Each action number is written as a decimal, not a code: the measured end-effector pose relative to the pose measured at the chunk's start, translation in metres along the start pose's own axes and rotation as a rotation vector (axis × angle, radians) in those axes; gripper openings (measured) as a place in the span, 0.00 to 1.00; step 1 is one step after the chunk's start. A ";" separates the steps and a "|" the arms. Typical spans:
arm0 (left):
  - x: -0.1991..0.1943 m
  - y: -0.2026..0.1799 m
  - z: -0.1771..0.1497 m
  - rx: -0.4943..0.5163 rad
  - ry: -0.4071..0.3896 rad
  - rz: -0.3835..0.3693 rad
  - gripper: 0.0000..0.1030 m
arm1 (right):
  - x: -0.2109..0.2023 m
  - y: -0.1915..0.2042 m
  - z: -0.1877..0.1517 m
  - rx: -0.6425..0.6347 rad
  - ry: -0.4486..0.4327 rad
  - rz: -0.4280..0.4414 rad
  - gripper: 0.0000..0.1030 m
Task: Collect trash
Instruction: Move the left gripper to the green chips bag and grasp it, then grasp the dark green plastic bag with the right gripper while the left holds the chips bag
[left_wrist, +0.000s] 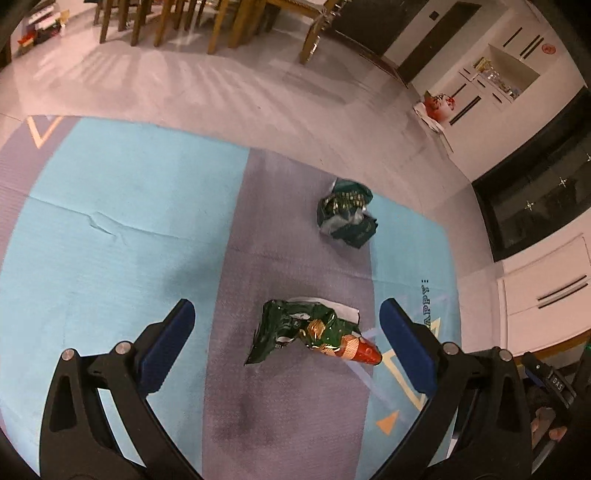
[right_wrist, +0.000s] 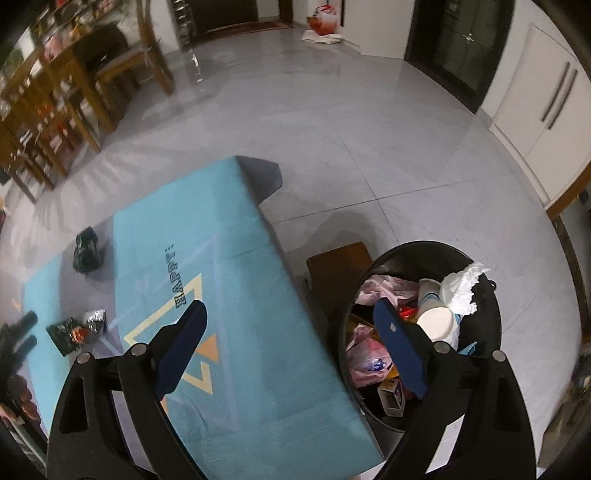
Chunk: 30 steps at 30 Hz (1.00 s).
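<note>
In the left wrist view a green and red snack wrapper (left_wrist: 314, 334) lies flat on the blue and purple mat (left_wrist: 110, 229). My left gripper (left_wrist: 286, 314) is open, one finger on each side of the wrapper, and neither pad touches it. A crumpled green wrapper (left_wrist: 345, 214) lies farther off on the mat. In the right wrist view my right gripper (right_wrist: 290, 309) is open and empty, straddling the mat's right edge beside the black bin (right_wrist: 495, 332). Both wrappers (right_wrist: 74, 332) (right_wrist: 86, 249) show at the left, with the blurred left gripper (right_wrist: 26, 330) next to the nearer one.
The bin is heaped with paper cups, tissue and pink bags. A brown wooden stool (right_wrist: 338, 264) stands between the bin and the mat (right_wrist: 229, 258). Wooden chairs (left_wrist: 166, 22) stand on the grey tiled floor beyond. White cabinets (right_wrist: 535, 110) line the right wall.
</note>
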<state>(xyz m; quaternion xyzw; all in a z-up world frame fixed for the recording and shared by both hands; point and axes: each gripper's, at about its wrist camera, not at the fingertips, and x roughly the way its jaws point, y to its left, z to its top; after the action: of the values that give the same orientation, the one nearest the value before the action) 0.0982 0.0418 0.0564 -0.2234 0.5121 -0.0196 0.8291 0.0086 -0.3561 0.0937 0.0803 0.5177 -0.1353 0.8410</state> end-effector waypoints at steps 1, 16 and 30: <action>0.004 0.001 -0.002 0.002 0.014 -0.007 0.97 | 0.002 0.004 -0.001 -0.008 0.005 -0.005 0.87; 0.060 0.000 -0.027 0.020 0.113 -0.003 0.83 | 0.017 0.042 -0.002 -0.074 0.041 -0.012 0.87; 0.035 -0.001 -0.030 -0.052 0.140 0.008 0.39 | 0.020 0.065 -0.002 -0.100 0.042 -0.002 0.87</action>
<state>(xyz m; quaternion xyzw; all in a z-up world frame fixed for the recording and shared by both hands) 0.0897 0.0217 0.0162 -0.2411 0.5699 -0.0185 0.7853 0.0353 -0.2969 0.0742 0.0403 0.5414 -0.1082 0.8328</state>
